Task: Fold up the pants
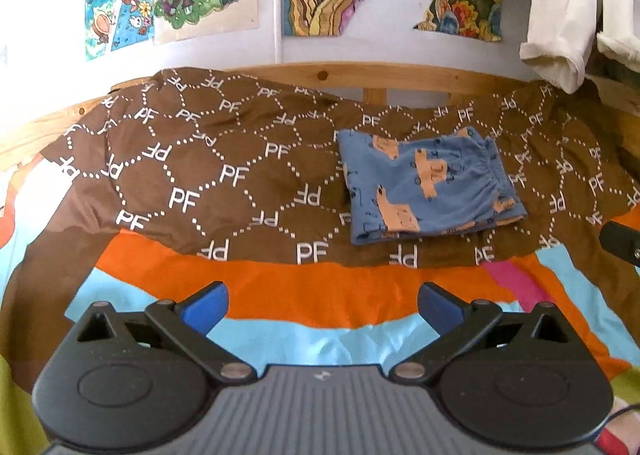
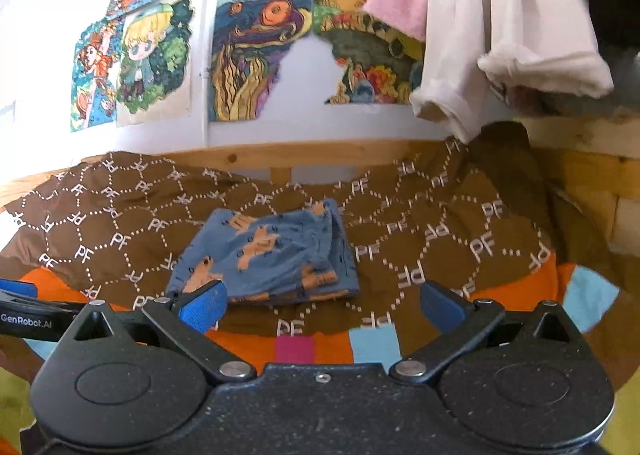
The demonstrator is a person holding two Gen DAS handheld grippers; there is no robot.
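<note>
1. Pants (image 1: 430,187) already a compact folded packet, lying on the brown blanket (image 1: 224,159) at about 1 o'clock in the left view, 11 o'clock in the right view (image 2: 268,255).
2. Left gripper (image 1: 322,305) spread wide, nothing between the pads, hanging over the striped sheet (image 1: 320,295), well short of the packet.
3. Right gripper (image 2: 322,305) also spread wide and empty; its left pad (image 2: 204,309) overlaps the packet's near corner in view, contact hard to confirm, probably just above it.
4. Elastic waistband (image 1: 494,171) bunched at the packet's 3 o'clock edge; layered edges stacked there, slightly fanned in the right view.
5. Judged stage: fold looks essentially done; what remains is a tidy-up or a clean release.
6. To do it well: keep both claws apart and lift straight back toward 6 o'clock, no dragging across the top layer.
7. If squaring up: press lightly on the fanned 3 o'clock edge, smooth from centre outward, avoid pinching only the top ply.
8. Watch the soft blanket underneath: rumpled, so a push could slide the whole packet instead of flattening it.
9. Hanging clothes (image 2: 500,35) at 1 o'clock well clear, no snag risk unless lifting high.
</note>
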